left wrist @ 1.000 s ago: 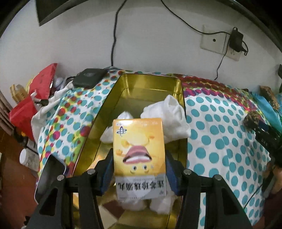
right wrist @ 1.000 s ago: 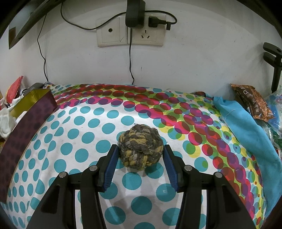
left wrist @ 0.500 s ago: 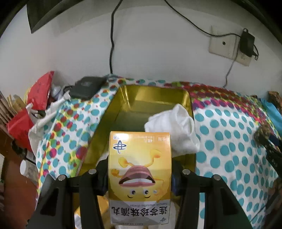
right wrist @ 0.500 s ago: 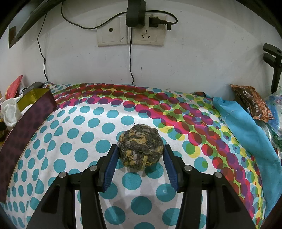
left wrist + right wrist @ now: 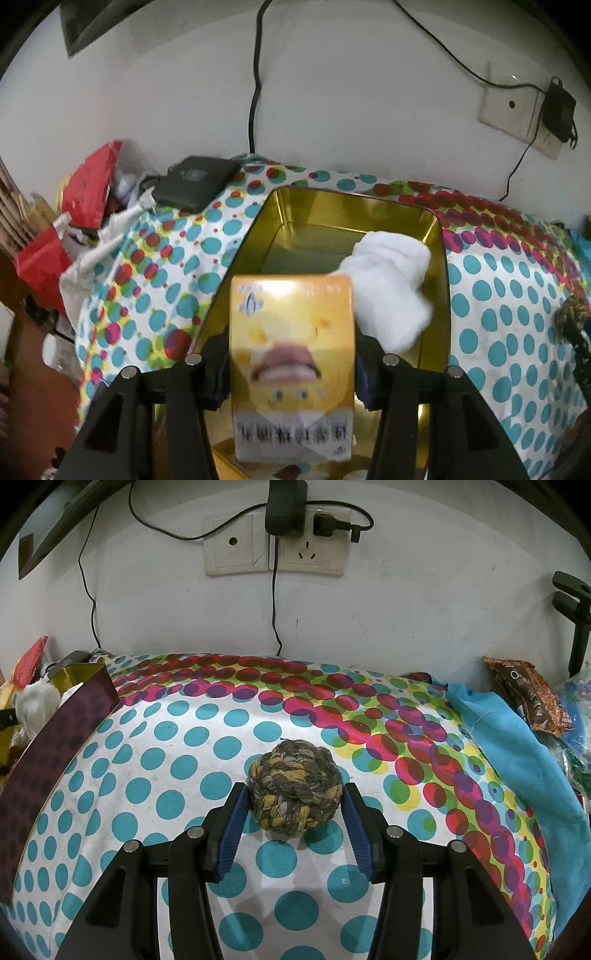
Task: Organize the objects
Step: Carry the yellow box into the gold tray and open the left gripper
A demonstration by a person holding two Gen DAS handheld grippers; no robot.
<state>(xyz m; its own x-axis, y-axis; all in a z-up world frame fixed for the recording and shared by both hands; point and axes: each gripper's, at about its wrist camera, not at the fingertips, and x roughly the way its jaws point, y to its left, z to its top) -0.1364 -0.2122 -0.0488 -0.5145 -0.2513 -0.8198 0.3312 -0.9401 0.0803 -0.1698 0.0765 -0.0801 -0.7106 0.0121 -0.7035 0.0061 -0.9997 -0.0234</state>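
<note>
My left gripper (image 5: 291,350) is shut on a yellow medicine box (image 5: 291,325) and holds it upright over the near end of an open gold tin (image 5: 354,197). A crumpled white cloth (image 5: 388,291) lies in the tin to the right of the box. Blur softens the box's print. In the right wrist view my right gripper (image 5: 293,797) is shut on a brown-and-yellow woven rope ball (image 5: 293,786), both blue pads against its sides, just over the dotted tablecloth (image 5: 166,753). The tin's purple outer wall (image 5: 55,746) shows at the far left of that view.
A black device (image 5: 195,179) and red bags (image 5: 88,181) crowd the table's left end. Wall sockets with a plugged charger (image 5: 284,509) and hanging cables are behind. A blue cloth (image 5: 517,760), a snack packet (image 5: 524,690) and a black clamp (image 5: 572,602) sit at the right.
My left gripper has shifted over the tin with the box, which now looms larger and blurred; the white cloth sits further right in that view. The right gripper and ball have not moved.
</note>
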